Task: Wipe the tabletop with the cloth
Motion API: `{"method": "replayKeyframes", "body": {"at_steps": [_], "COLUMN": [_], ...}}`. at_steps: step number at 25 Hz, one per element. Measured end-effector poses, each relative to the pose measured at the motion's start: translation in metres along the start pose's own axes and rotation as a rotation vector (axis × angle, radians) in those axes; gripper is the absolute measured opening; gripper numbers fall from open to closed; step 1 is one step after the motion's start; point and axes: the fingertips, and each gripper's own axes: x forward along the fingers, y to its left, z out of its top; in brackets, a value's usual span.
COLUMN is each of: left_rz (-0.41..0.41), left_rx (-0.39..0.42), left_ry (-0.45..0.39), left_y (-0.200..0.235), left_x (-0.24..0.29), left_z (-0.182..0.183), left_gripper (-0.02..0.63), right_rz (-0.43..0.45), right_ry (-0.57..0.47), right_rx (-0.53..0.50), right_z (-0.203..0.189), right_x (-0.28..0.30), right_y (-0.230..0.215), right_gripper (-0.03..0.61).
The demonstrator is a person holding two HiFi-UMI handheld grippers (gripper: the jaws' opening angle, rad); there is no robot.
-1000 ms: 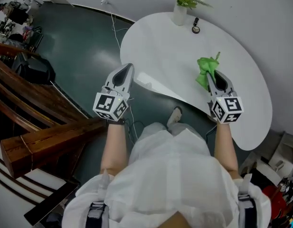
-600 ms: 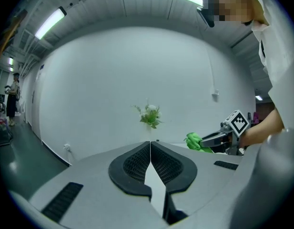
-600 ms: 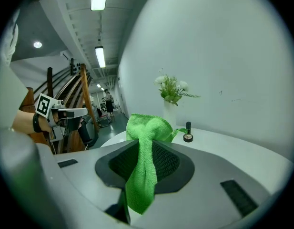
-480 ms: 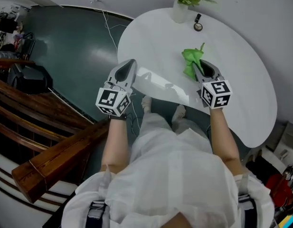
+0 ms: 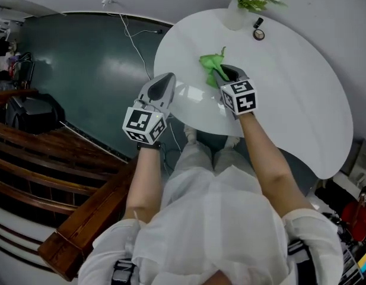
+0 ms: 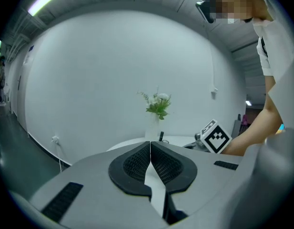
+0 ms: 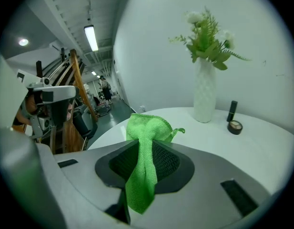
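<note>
**A:** Where's the cloth now?

**B:** My right claw point(image 5: 223, 75) is clenched on the bright green fluffy cloth point(image 5: 210, 63), its bunched end over the left part of the glossy white rounded bench point(image 5: 301, 82). Whether it presses the surface, I can't quite tell.

**A:** And the other?

**B:** My left claw point(image 5: 164, 79) is clenched on nothing, by the bench's left edge. I judge the wiping barely under way; most of the top is left.

Even indoor light, fisheye edges, tabletop point(image 5: 301, 100) glare
</note>
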Motion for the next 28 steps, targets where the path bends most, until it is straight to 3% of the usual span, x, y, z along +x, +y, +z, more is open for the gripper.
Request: {"method": "replayKeyframes", "body": {"at_steps": [4,11,18,28], "left_rz": [-0.014,-0.021,-0.071,-0.130], "left_rx": [0.007,0.021,0.048,0.061], "left_ry": [0.020,0.055,0.090,0.101], "left_y": [0.009,0.026,0.011,-0.028], "left_x": [-0.003,-0.002,0.011,0.038], "left_z": [-0.005,-0.014,-0.022,-0.021], "left_gripper": [0.018,0.018,0.018,0.018], "right_rz": [0.012,-0.034,-0.056,-0.189], "right_ry": [0.045,0.082,0.107,0.123], "right_rx": [0.028,-0.024,-0.150,-0.051], "right_z": [-0.003,0.002,-0.002,-0.033], "right_x": [0.051,0.093,0.092,0.031], "right_y": [0.016,0.018,0.008,-0.072], "right_gripper": [0.083,0.083,0.083,0.083]}}
